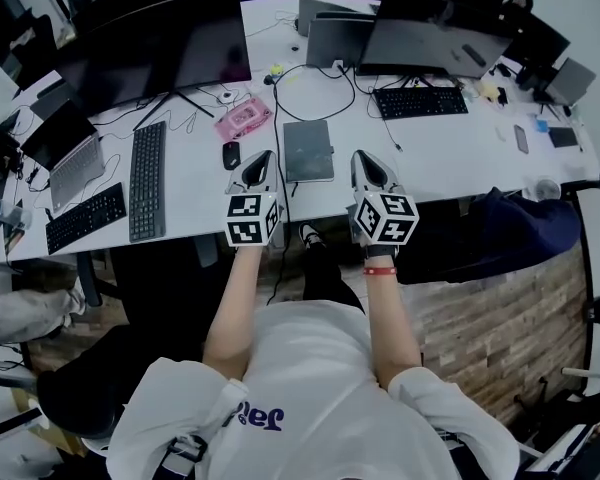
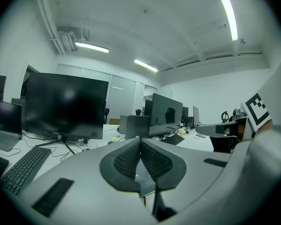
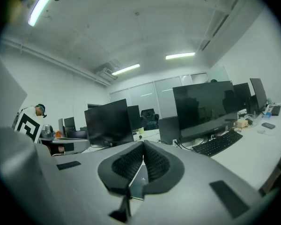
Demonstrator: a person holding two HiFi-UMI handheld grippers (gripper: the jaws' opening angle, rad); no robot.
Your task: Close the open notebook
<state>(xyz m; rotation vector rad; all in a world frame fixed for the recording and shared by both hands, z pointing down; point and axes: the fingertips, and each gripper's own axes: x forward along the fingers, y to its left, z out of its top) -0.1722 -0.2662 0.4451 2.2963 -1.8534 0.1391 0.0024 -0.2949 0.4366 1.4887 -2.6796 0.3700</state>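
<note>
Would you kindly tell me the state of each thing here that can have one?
Dark grey notebook: closed, flat on the white desk.
Left gripper: shut, empty.
Right gripper: shut, empty.
Large black monitor: screen dark.
Silver laptop: lid open, screen dark.

A long white table (image 1: 450,163) carries dark monitors (image 1: 150,53) and keyboards (image 1: 147,180). Beneath the table lies brick-patterned floor (image 1: 490,318); above the table, strip lights (image 2: 92,47) cross a white ceiling (image 2: 154,22).
</note>
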